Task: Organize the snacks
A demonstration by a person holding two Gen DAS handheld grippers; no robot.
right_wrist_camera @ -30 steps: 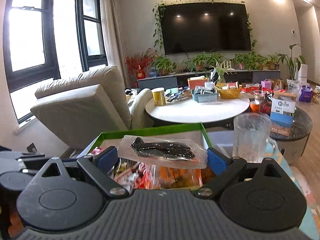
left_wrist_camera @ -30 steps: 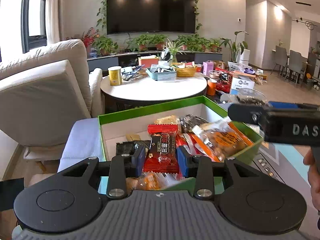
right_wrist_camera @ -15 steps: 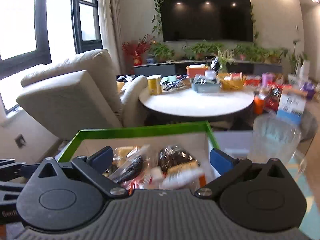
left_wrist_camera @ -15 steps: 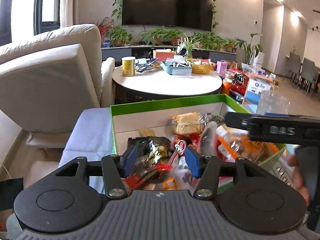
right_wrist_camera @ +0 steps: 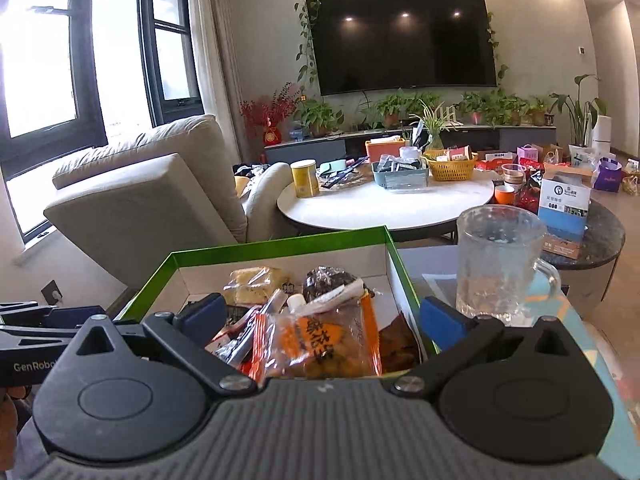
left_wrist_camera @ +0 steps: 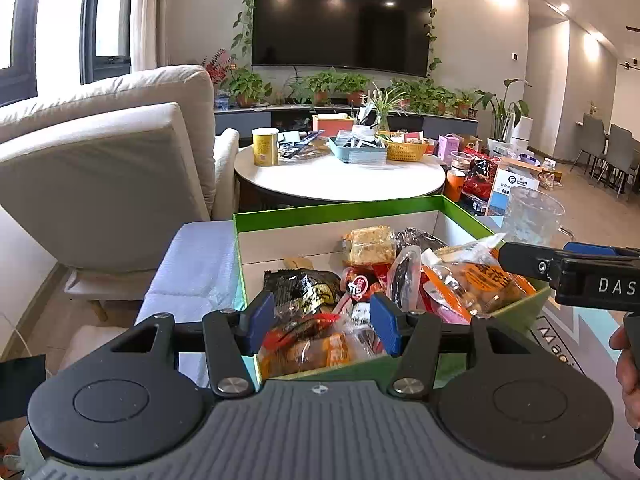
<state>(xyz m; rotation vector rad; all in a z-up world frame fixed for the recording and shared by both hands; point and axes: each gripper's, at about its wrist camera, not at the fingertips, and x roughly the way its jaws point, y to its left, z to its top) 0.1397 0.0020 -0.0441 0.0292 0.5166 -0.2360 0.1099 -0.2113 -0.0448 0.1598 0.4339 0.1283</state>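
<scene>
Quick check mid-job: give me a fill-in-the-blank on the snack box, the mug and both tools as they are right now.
1. The snack packets lie in a cardboard box whose rim is coloured ____.
2. The clear glass mug stands outside the box, and it is ____ of liquid.
3. The left tool and the right tool both hold ____.

Missing words: green; empty; nothing

The back-left corner of the green box (left_wrist_camera: 336, 210) is bare floor, so I could lower a gripper there, while the rest is heaped with snack packets (left_wrist_camera: 400, 280) right up to the rim. On the right, a glass mug (right_wrist_camera: 500, 264) stands just beside the box wall and blocks a sideways pass. My other gripper (left_wrist_camera: 560, 272) reaches over the box's right edge, narrowing the room above the heap.
</scene>
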